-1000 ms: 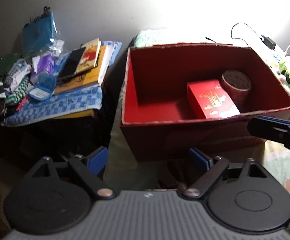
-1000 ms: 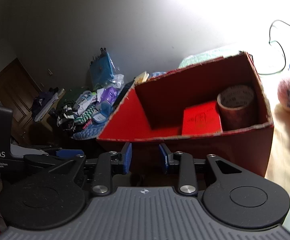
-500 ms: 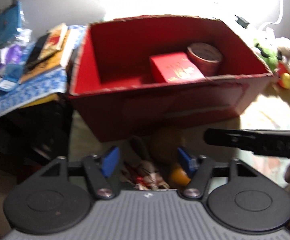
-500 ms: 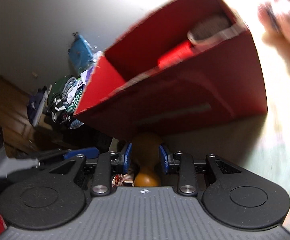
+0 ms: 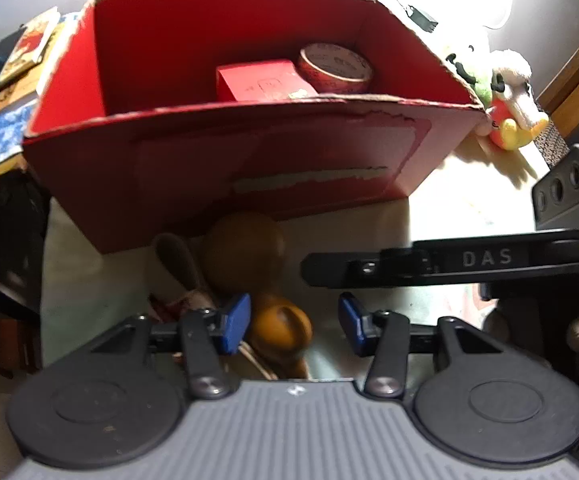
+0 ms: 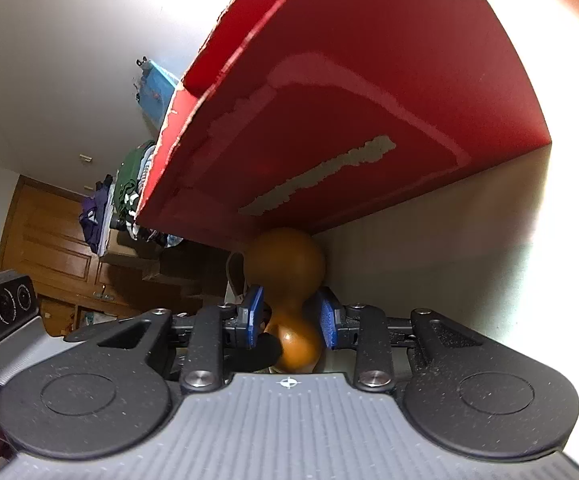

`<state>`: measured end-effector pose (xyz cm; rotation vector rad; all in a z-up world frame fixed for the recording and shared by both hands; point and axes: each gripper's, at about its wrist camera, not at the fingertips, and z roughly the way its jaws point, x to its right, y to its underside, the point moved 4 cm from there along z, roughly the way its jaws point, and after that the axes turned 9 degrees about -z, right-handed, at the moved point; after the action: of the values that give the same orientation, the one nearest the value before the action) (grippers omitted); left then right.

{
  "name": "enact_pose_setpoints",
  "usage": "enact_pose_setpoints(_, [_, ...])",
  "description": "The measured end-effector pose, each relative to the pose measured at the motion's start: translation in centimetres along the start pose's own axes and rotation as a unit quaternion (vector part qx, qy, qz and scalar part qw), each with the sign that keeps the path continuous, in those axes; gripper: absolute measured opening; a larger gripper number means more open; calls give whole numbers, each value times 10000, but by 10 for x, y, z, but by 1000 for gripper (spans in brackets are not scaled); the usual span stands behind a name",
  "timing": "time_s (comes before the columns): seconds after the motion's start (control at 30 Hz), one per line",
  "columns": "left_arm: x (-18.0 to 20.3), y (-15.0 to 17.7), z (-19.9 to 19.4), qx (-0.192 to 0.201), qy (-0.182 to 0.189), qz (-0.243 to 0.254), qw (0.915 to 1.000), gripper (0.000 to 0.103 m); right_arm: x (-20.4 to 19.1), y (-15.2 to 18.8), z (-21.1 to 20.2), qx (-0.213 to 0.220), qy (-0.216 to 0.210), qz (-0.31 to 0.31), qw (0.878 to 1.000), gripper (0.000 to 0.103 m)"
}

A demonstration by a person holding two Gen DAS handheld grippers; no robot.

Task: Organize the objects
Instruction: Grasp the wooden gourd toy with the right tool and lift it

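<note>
A brown wooden gourd (image 5: 245,252) lies on the pale bedsheet against the front wall of a red cardboard box (image 5: 225,168). My right gripper (image 6: 290,320) is open, its blue pads (image 6: 254,318) on either side of the gourd's waist (image 6: 289,276). My left gripper (image 5: 293,322) is open too. The gourd's small bulb (image 5: 281,328) sits just inside its left pad (image 5: 235,322). Inside the box are a red packet (image 5: 261,82) and a round patterned tin (image 5: 335,66).
The right tool's black housing (image 5: 485,258) crosses the left wrist view at the right. Plush toys (image 5: 509,92) sit right of the box, and books on a blue cloth (image 5: 5,64) lie to its left. A brown strap-like piece (image 5: 177,256) lies beside the gourd. Clothes (image 6: 129,184) and a wooden door (image 6: 49,236) are behind.
Both grippers have dropped low and moved in toward the foot of the box. The gourd has come into view and now lies between the right gripper's pads.
</note>
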<state>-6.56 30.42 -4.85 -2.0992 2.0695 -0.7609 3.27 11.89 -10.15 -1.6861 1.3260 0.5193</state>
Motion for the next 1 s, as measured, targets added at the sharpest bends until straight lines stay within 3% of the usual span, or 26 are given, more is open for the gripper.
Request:
enact_pose_setpoints(0.1, [-1,0,10,-83,-156,8,9998,49,3,0,3,-93,-76,59,9999,34])
enact_pose_setpoints(0.47, [-11,-3,38,-314,-125,-274,9991,47,0,-6,14,-286,-81,-150,9994,37])
enact_pose_setpoints(0.67, [-4,0,45,-250,-271,-13,9993,45,3,-5,27,-378,-153,-163,9990,49])
enact_pose_setpoints(0.87, [8,5,50,-287,-347,210,9988,47,1,-1,33,-442,-228,-45,9988,43])
enact_pose_setpoints(1.0, [15,6,47,-351,-129,208,9991,46,7,1,16,-387,-193,78,9990,38])
